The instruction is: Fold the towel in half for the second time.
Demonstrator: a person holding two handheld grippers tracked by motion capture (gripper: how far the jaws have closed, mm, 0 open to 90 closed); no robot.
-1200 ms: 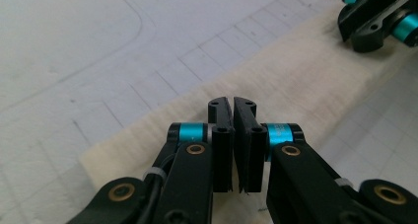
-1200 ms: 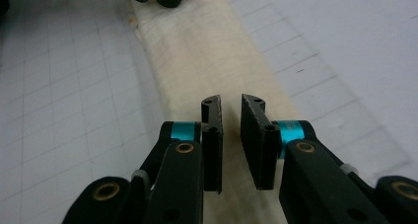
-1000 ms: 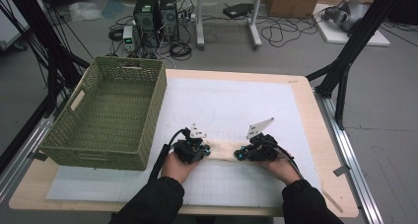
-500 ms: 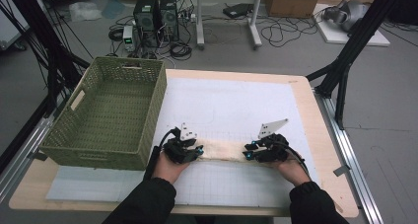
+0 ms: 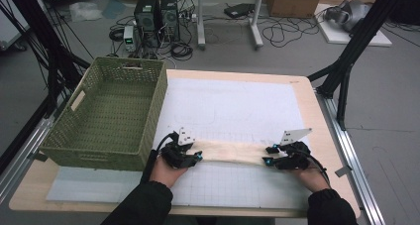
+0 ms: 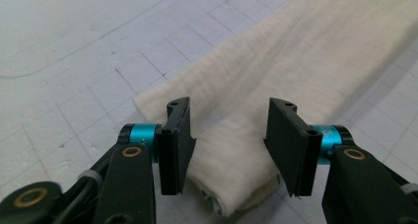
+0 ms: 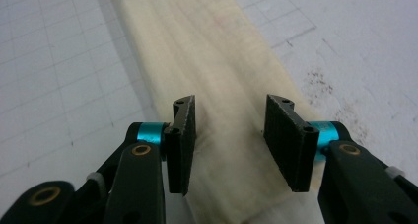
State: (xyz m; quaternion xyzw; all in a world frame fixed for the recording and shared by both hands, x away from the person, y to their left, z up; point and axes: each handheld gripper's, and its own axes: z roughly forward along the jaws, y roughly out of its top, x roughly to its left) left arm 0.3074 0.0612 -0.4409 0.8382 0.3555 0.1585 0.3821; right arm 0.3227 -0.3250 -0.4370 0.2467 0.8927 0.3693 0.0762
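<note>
- A cream cloth (image 5: pixel 233 152) lies folded into a long narrow strip across the near part of the table (image 5: pixel 317 111), running from one gripper to the other
- Its weave looks soft and fuzzy, with faint lengthwise creases; in the left gripper view the near end of the cloth (image 6: pixel 256 115) shows stacked folded layers with a rounded edge
- The left gripper (image 5: pixel 190 156) sits at the cloth's left end, its jaws having just been opening; they now stand about half apart, astride the cloth end, and the flat black pads are clear of the fabric
- The right gripper (image 5: pixel 270 155) sits at the cloth's right end, jaws likewise just opened to a middling gap, the cloth (image 7: pixel 217 61) passing between them without being pinched
- Each jaw is a flat, ribbed black block on a bright blue metal collar, with black arms and brass-coloured rivets behind
- A white mat (image 5: pixel 237 106) printed with a fine grey grid covers the tabletop; it is smooth and matt, with some dark specks beside the cloth in the right gripper view
- The table's edge is pale wood with rounded corners
- A green woven basket (image 5: pixel 106 148), rectangular with cut-out handles, stands on the table's left side, just beside the left gripper
</note>
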